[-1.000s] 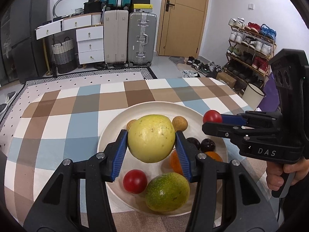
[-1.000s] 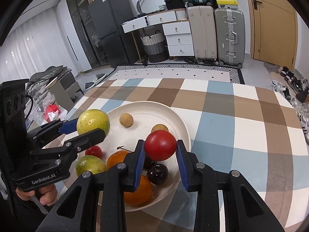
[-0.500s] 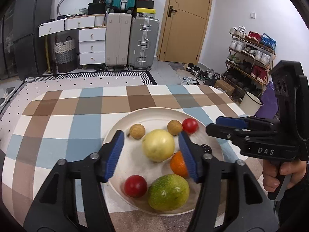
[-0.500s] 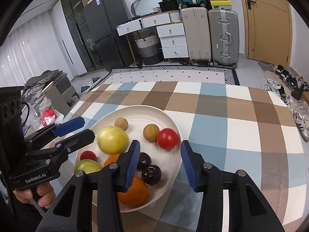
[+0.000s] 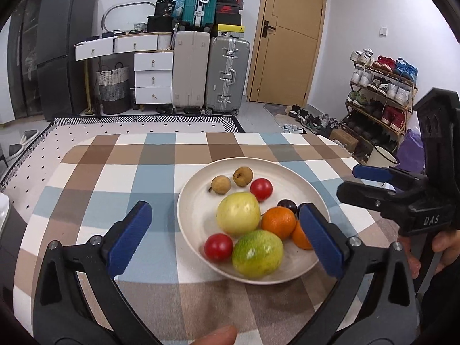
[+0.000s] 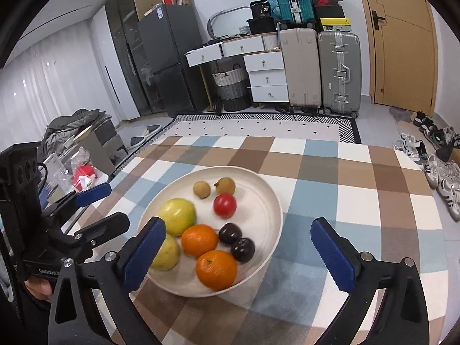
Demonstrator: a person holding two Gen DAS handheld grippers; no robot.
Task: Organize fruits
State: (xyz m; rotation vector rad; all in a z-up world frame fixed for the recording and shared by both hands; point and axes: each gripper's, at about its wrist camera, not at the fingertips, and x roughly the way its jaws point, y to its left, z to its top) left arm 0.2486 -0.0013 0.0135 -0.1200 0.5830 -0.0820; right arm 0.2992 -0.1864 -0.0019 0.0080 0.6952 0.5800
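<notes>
- Both grippers, left (image 5: 224,238) and right (image 6: 240,251), held spread wide and empty above the plate (image 6: 267,198).
- All fruit lay in the plate on the checked table (image 6: 359,201); placing step judged finished.
- Next move, if any: check for stray fruit.
- Green fruit (image 5: 257,253) lay lengthwise left to right, near the plate's front rim.

Table (image 5: 120,178), covered by checked cloth (image 6: 359,201) in blue, brown, white squares. One round cream plate (image 5: 195,201) sits directly on the cloth, toward the near edge, loaded with fruit. White object (image 5: 3,215) at far left edge of left wrist view; identity cannot be told.
</notes>
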